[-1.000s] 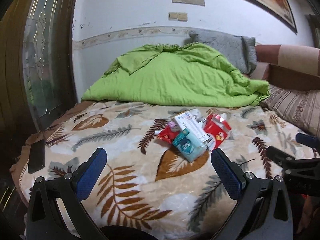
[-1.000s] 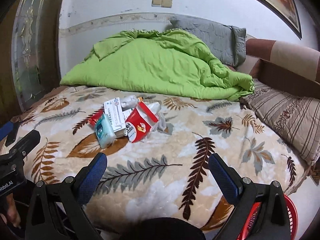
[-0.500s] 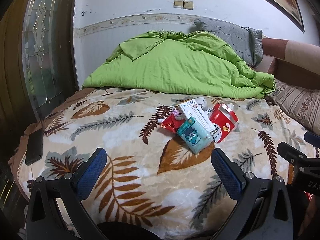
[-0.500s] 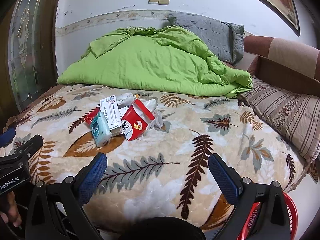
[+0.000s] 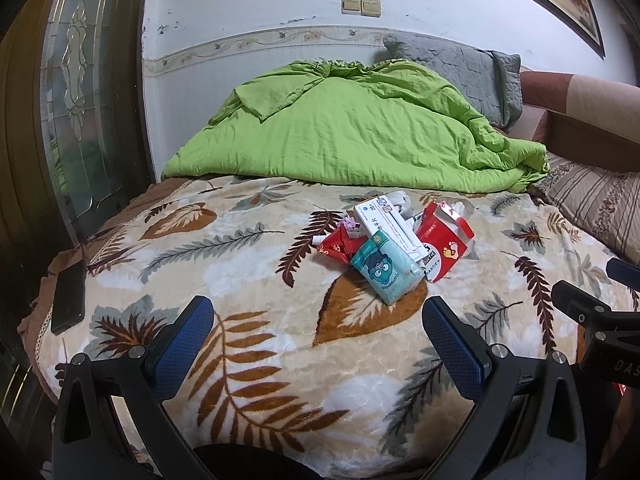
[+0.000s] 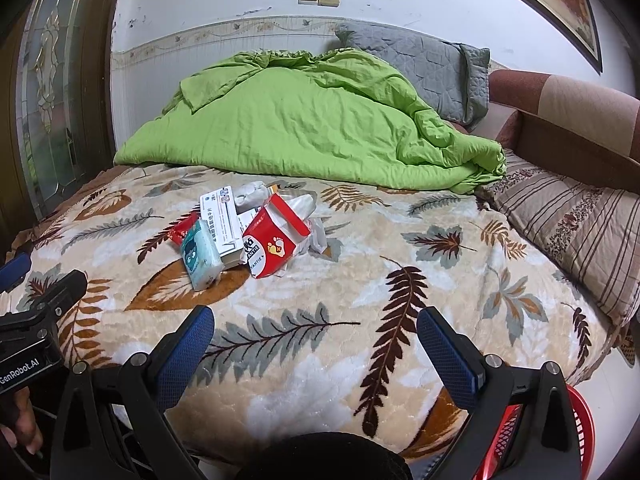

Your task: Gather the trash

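Though heaped, wrappers (image 5: 394, 246) overlap — basket (image 6: 536, 436) half-hidden

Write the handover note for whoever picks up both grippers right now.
Left gripper: open, empty, short of the bed.
Right gripper: open, empty, short of the bed.
Trash pile sits mid-blanket: teal tissue pack in front, white box across the top, red carton to the right, small red wrapper to the left.
Red basket is on the floor below the right gripper.
Done: nothing picked up.
Left: grab each piece, likely into the basket.
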Tool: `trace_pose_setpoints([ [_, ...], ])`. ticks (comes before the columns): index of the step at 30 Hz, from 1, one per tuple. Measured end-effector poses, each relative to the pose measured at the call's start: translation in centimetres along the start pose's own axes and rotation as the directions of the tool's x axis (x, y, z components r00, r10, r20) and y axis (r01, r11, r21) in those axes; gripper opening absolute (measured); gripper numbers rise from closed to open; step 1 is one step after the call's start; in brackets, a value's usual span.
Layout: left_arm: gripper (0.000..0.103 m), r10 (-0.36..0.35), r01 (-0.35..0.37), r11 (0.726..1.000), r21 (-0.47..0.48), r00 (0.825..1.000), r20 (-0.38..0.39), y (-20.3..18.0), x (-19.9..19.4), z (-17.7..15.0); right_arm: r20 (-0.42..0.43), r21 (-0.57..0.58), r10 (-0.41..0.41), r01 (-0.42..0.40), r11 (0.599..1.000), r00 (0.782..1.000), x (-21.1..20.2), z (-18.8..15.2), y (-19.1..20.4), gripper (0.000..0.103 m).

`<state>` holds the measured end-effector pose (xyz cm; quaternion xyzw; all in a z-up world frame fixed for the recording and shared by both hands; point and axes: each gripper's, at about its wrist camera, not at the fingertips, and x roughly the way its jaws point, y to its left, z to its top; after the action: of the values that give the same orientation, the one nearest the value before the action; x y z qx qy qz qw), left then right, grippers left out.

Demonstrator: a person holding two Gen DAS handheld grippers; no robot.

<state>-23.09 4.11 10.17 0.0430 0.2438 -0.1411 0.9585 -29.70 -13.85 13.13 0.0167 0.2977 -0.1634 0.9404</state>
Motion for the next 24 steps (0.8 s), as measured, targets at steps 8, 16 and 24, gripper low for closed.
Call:
trace_pose_setpoints([
  [8,0.103,-0.002,0.002,1.0,0.003,1.0,0.002,-0.06,-0.01,-0.07,-0.001,0.0,-0.001,0.001,1.0,1.0,-0.02,0.04,0.03,0.102],
  [16,0.103,-0.002,0.002,1.0,0.003,1.0,0.0,-0.07,-0.03,-0.08,-0.003,-0.002,-0.001,0.001,1.0,1.0,0.0,0.11,0.05,0.102],
  [24,0.103,-0.003,0.003,1.0,0.003,1.0,-0.001,-0.02,-0.04,0.0,-0.003,-0.002,-0.001,0.001,1.0,1.0,0.0,0.18,0.07,0.102],
])
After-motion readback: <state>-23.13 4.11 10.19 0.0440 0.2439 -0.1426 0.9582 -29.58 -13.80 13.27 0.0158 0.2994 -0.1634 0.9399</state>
